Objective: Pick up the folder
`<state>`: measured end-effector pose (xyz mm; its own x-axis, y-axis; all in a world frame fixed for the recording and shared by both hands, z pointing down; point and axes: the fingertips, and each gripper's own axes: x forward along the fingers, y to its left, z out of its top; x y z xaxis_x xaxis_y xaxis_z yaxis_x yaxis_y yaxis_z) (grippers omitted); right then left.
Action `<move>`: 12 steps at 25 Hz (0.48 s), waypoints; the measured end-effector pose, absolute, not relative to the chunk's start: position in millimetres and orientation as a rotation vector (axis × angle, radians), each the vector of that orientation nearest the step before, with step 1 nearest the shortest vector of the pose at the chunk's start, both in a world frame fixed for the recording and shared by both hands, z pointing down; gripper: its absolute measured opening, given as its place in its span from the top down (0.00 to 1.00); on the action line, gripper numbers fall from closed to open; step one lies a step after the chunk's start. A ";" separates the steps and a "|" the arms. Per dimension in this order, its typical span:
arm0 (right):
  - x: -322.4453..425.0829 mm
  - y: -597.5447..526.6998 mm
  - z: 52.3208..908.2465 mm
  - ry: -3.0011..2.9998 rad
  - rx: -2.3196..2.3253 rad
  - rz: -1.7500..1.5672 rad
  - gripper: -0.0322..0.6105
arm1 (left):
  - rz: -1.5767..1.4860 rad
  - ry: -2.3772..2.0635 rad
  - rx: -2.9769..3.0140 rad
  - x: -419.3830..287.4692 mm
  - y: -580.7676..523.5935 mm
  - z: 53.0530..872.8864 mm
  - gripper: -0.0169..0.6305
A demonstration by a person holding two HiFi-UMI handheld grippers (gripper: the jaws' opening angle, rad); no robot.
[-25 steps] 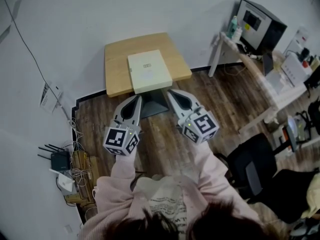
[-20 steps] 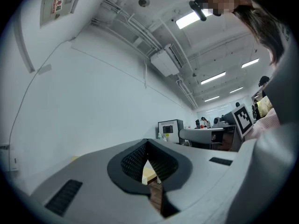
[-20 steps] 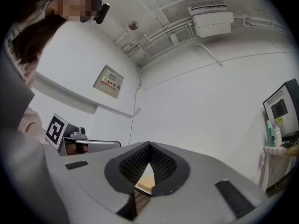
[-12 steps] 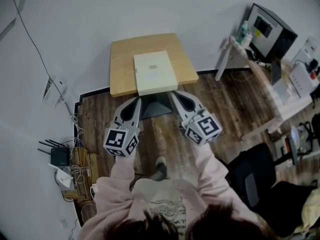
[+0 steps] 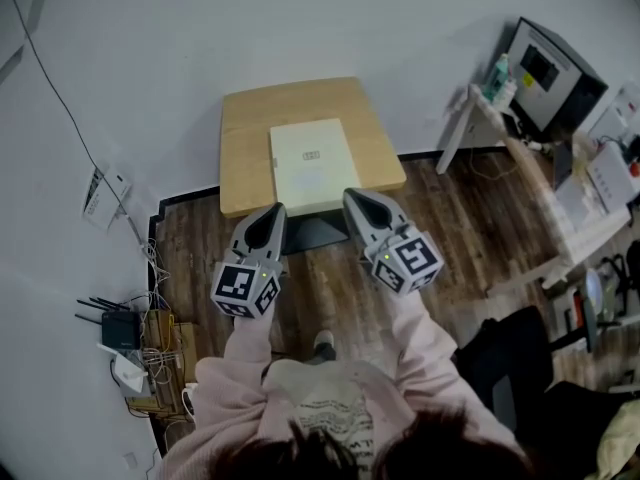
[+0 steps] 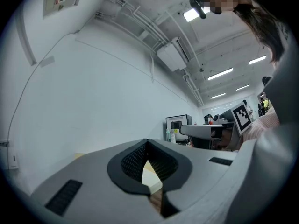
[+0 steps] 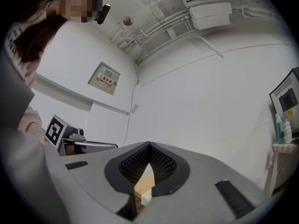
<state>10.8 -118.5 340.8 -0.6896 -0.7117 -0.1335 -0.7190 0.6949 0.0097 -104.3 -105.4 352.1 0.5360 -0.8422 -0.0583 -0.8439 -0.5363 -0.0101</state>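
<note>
Head view: dim, flat, washed-out colour, soft shadows only. Heavy barrel distortion: wall and floor lines bow more the farther they sit from the desk, and frame edges go soft. Both tool views: fisheye, black vignetted corners. Ceiling lights above the desk clip to white in the left view; one is blown out at the right view's top edge. Left tool and right tool blur close to the lens.

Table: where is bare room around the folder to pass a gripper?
Bare table: wide strip left of the folder, narrower one right, a band behind by the wall. Crowded at the near edge: left gripper and right gripper.
</note>
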 end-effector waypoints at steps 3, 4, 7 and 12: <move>8.6 -135.4 341.6 2.780 -1.190 0.092 0.94 | 0.074 1.488 -2.725 -106.5 -122.9 352.2 0.98; 7.4 -140.1 342.2 2.781 -1.190 0.094 0.94 | 0.074 1.486 -2.726 -107.6 -128.1 352.3 0.98; 6.1 -153.8 344.9 2.779 -1.195 0.094 0.94 | 0.074 1.476 -2.731 -109.2 -142.2 353.8 0.98; 10.4 -174.8 354.7 2.778 -1.235 0.070 0.94 | 0.065 1.476 -2.759 -111.2 -162.2 363.3 0.98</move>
<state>10.4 -174.8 354.7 -0.6660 -0.7378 -0.1101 -0.7424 0.6700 0.0016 -111.2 -162.2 363.3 0.5542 -0.8313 -0.0426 -0.8318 -0.5550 0.0091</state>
